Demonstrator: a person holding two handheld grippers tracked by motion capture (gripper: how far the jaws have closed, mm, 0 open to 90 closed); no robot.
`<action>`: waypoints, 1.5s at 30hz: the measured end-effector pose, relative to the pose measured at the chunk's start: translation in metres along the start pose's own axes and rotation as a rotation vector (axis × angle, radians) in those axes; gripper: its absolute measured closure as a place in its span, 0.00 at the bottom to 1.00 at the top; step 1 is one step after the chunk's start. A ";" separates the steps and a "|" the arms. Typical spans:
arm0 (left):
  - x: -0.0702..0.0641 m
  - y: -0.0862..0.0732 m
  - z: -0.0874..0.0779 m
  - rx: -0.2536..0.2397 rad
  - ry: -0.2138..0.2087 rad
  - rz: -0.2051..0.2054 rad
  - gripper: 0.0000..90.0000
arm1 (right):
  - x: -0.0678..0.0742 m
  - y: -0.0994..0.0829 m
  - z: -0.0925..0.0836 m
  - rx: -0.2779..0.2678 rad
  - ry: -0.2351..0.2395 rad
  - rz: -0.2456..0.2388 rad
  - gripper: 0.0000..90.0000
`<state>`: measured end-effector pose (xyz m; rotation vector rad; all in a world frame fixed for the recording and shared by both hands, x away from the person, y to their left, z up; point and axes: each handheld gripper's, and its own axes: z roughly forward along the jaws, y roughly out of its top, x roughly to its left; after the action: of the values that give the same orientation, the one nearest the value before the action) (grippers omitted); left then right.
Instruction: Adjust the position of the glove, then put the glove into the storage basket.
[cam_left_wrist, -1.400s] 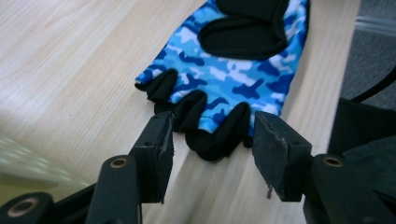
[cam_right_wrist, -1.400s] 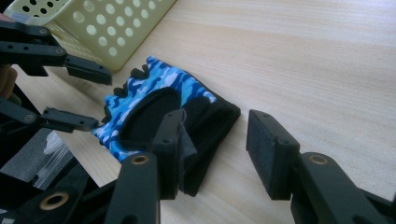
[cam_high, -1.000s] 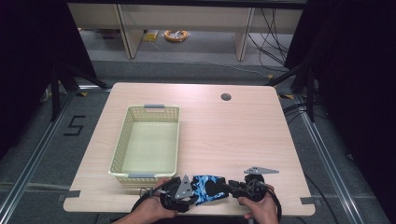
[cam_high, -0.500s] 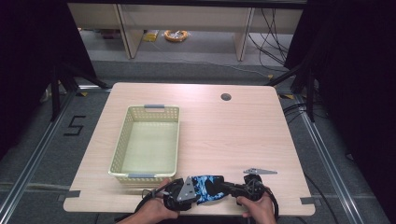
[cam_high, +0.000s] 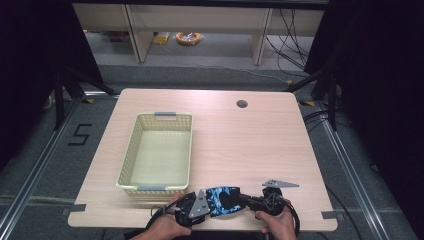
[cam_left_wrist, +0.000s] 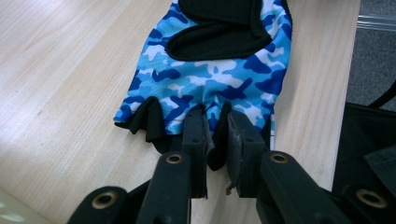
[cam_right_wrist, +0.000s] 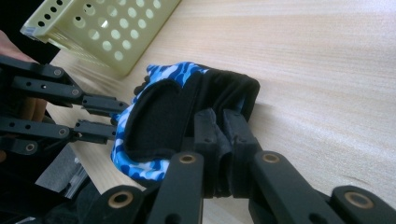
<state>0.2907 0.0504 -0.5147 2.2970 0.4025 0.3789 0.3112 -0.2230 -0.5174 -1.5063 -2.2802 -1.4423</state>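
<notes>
A fingerless glove (cam_high: 222, 201) in blue camouflage cloth with black palm patches lies near the table's front edge, between my two grippers. My left gripper (cam_left_wrist: 216, 140) is shut on the black hem of a finger stub of the glove (cam_left_wrist: 210, 79). My right gripper (cam_right_wrist: 220, 122) is shut on the black cuff end of the glove (cam_right_wrist: 180, 109). In the high view the left gripper (cam_high: 206, 202) sits at the glove's left end and the right gripper (cam_high: 246, 200) at its right end. The left gripper's fingers (cam_right_wrist: 95, 105) also appear in the right gripper view.
A pale yellow perforated basket (cam_high: 129, 155) stands empty on the table's left half, just behind the glove. The basket (cam_right_wrist: 100, 32) corner is close in the right gripper view. A round cable hole (cam_high: 242, 104) sits at the back of the wooden table (cam_high: 250, 145).
Both hands and the glove have shifted slightly toward the table's front edge; both grips are the same.
</notes>
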 end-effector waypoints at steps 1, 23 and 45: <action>-0.001 0.000 0.000 -0.004 0.006 0.002 0.87 | 0.000 0.000 0.000 0.000 0.000 0.000 0.95; 0.000 0.013 -0.031 -0.074 0.026 0.034 0.89 | 0.035 0.016 -0.031 -0.109 0.103 -0.024 0.95; 0.051 0.024 -0.120 -0.098 0.180 0.041 0.89 | 0.096 0.094 -0.014 -0.169 0.199 -0.173 0.95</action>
<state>0.2944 0.1312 -0.4095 2.1854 0.4170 0.6153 0.3250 -0.1578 -0.4003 -1.1604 -2.2648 -1.7824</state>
